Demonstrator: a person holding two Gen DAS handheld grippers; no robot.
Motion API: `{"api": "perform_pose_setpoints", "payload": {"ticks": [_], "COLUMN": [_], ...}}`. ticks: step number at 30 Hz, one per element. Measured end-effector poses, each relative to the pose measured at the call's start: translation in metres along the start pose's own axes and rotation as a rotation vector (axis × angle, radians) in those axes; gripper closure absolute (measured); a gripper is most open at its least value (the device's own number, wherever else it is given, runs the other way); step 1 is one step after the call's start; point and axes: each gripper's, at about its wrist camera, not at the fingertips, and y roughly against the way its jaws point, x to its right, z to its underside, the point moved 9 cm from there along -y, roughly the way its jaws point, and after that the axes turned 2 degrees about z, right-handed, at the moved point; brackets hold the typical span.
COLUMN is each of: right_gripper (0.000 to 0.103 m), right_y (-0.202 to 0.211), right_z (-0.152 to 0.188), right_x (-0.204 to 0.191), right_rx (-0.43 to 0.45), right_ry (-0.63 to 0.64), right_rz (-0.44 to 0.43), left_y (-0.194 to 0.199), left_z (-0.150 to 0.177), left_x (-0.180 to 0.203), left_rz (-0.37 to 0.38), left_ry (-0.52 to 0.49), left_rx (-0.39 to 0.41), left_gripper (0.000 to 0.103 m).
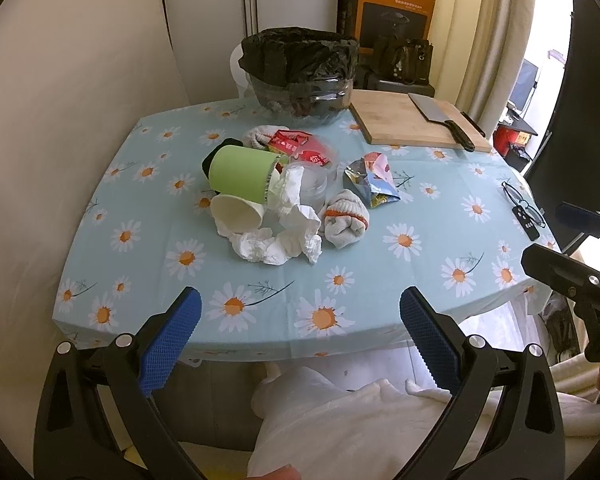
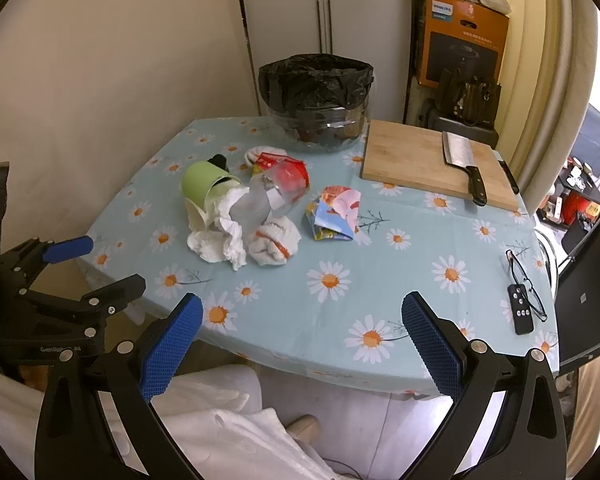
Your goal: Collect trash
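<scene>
Table (image 2: 380,280) is carrying everything, and you're standing at its near edge with both tools hanging just short of it, so nothing is being touched yet.

Bin (image 2: 316,100) is sitting at the far edge behind the heap, black liner folded over the rim and mouth gaping upward. I'm reading that as the drop point: every piece is going to travel away from you, over the pile.

Cutting board (image 2: 428,160) is lying right of the bin with a cleaver (image 2: 460,156) resting on it, handle toward you. Not trash, I'd say; you're best keeping the right tool's path clear of it.

Trash is bunching mid-table, left of centre, pieces touching and overlapping: green cup (image 1: 240,172) tipped on its side, white paper cup (image 1: 238,210) against it, clear plastic tub (image 1: 312,180), crumpled tissue (image 1: 276,240) nearest you, balled glove (image 1: 344,220), red wrappers (image 1: 296,144) behind. Snack packet (image 2: 334,216) is lying just right of the heap, apart from it.

Glasses (image 2: 524,280) and a small remote (image 2: 520,312) are sitting at the right edge, well apart; likely keepers.

Left tool (image 1: 300,332) is gaping wide, empty. Right tool (image 2: 302,334) likewise wide, empty.
</scene>
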Motion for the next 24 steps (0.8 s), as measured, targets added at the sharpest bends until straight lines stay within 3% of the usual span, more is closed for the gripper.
{"api": "perform_pose_setpoints", "payload": {"ticks": [9, 24], "right_gripper": [0.008, 0.008], "right_y": [-0.002, 0.001], "right_z": [0.000, -0.002], "right_x": [0.003, 0.008], "right_rx": [-0.002, 0.028], "right_ry": [-0.007, 0.013], "right_rz": [-0.010, -0.053], "left_y": [-0.001, -0.001], "left_z": [0.001, -0.005], "left_x": [0.003, 0.013], "left_rz": [-0.026, 0.032], "left_ry": [-0.017, -0.006], "left_rx": [-0.008, 0.002], "left_gripper": [0.006, 0.006]}}
